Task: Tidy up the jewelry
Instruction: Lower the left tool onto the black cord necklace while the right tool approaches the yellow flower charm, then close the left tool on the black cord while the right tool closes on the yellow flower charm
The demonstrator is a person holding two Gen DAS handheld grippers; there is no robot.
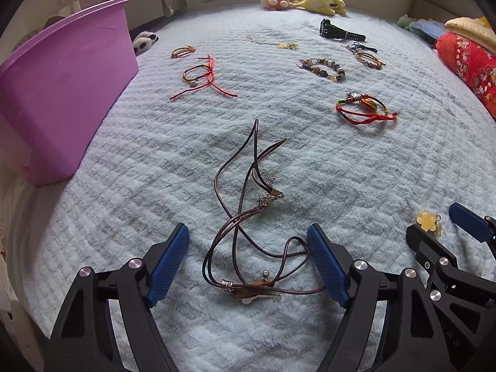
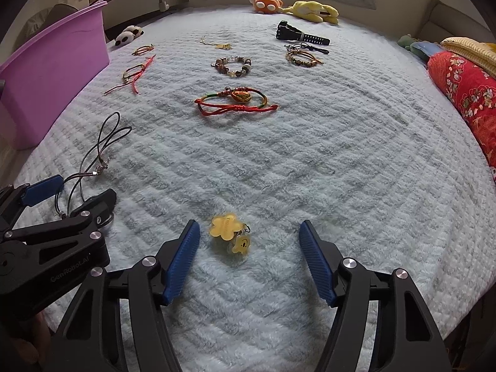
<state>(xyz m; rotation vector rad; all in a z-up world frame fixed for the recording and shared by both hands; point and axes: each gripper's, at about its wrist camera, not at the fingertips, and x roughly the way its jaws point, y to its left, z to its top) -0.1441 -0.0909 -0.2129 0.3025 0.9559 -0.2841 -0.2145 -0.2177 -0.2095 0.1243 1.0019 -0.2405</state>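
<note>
A dark brown cord necklace [image 1: 248, 210] with a metal pendant lies tangled on the pale blue bedspread [image 1: 310, 155]. My left gripper [image 1: 248, 238] stands open around its near loops; the blue pads are apart from the cord. In the right wrist view a yellow flower-shaped charm [image 2: 223, 228] with a small bear charm lies between the blue pads of my right gripper [image 2: 248, 235], which is open and not touching it. Each gripper shows at the edge of the other's view: left gripper [image 2: 77, 192], right gripper [image 1: 440, 223].
A purple plastic tub [image 1: 62, 93] stands at the left edge of the bed. Farther back lie a red cord bracelet [image 1: 365, 108], a beaded bracelet [image 1: 322, 68], red string bracelets [image 1: 201, 74], a black watch [image 1: 338, 31], plush toys [image 1: 310, 1] and a red patterned cushion [image 1: 471, 65].
</note>
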